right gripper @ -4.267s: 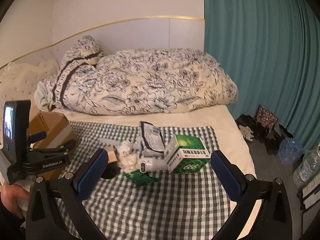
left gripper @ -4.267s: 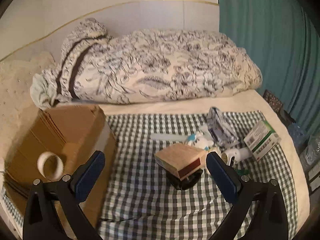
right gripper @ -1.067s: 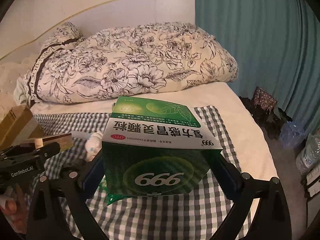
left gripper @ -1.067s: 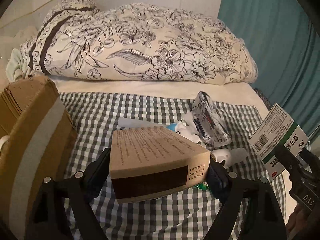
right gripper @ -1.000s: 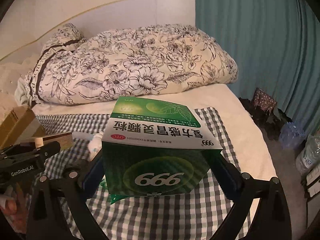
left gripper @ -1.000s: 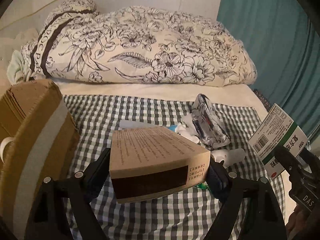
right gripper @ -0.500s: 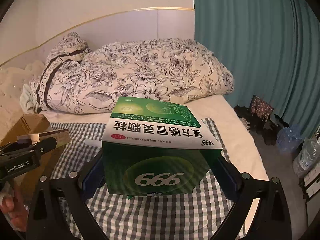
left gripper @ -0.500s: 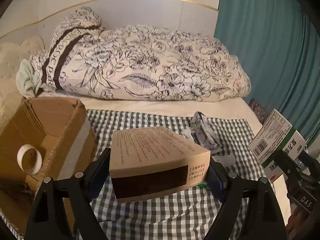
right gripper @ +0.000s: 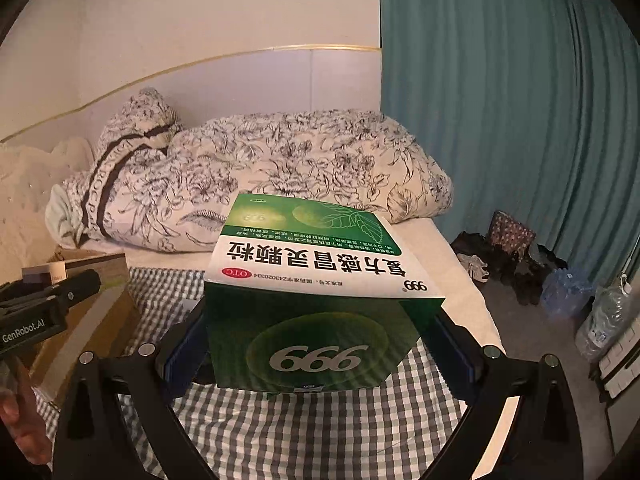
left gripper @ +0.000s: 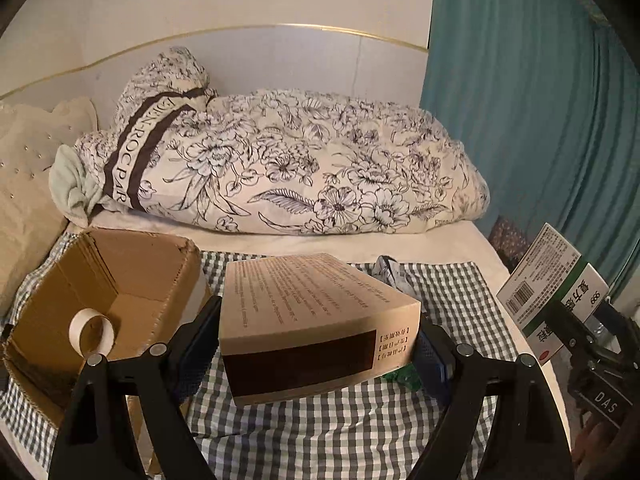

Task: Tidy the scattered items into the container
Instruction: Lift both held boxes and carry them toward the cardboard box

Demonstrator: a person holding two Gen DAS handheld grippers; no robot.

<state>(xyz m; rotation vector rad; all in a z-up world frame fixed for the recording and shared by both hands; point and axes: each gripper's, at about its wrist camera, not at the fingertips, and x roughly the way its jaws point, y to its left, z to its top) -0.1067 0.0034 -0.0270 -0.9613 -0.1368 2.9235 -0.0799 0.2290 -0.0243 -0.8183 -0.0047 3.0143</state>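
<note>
The checked cloth [left gripper: 320,432] lies lower beneath us than a second ago. Our left gripper [left gripper: 316,350] still clamps the tan box [left gripper: 312,320], our right gripper [right gripper: 320,344] the green box [right gripper: 316,320].

The tan box [left gripper: 316,320] is a flat carton with small print on top and a dark brown band on its near face, clamped by its two ends and held clear of the checked cloth, just right of the carton [left gripper: 108,300]. The green box [right gripper: 320,300] is a chunky white-and-green medicine pack marked 999, also gripped by its sides and held in the air above the cloth. The carton is an open brown cardboard container lying on the cloth at the left, with a tape roll [left gripper: 92,330] standing on edge inside it.
</note>
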